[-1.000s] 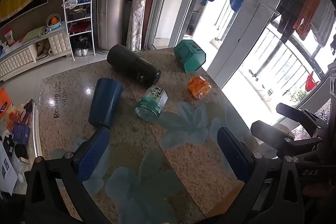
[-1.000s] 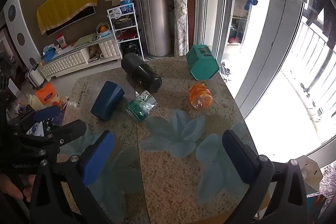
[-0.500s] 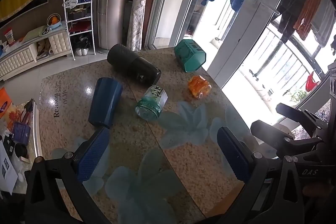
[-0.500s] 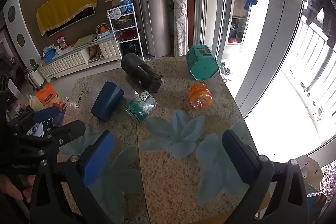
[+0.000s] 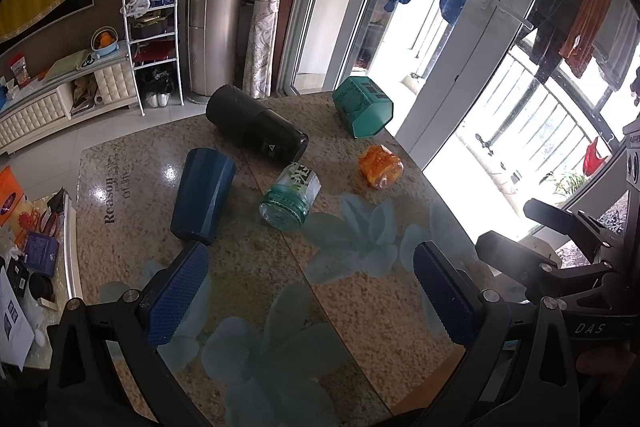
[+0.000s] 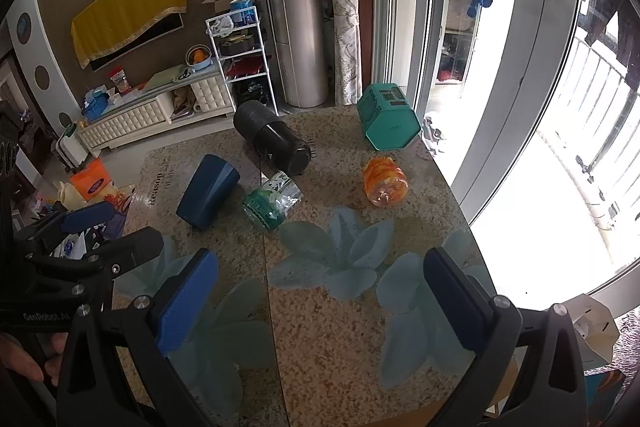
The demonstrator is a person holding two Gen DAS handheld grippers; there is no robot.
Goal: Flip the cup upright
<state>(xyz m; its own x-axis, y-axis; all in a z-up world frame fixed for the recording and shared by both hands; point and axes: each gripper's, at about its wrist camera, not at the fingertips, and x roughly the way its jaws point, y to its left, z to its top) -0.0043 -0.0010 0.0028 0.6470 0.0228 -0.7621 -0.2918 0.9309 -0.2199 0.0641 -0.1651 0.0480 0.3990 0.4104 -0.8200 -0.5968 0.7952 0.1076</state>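
Several cups lie on their sides on the speckled table (image 5: 360, 291): a dark blue cup (image 5: 202, 197) (image 6: 208, 191), a black tumbler (image 5: 256, 129) (image 6: 272, 138), a clear green-rimmed glass (image 5: 290, 203) (image 6: 272, 201), an orange cup (image 5: 379, 167) (image 6: 384, 181) and a teal hexagonal cup (image 5: 362, 106) (image 6: 387, 123). My left gripper (image 5: 308, 291) is open and empty, above the table's near part, its left pad just below the blue cup. My right gripper (image 6: 320, 299) is open and empty, short of all the cups.
The table's right edge borders a glass balcony door (image 6: 520, 107). A white shelf rack (image 6: 240, 51) and a low cabinet (image 6: 152, 115) stand beyond the far edge. Clutter lies on the floor to the left (image 6: 92, 183). Each gripper shows in the other's view (image 5: 560, 251) (image 6: 80, 247).
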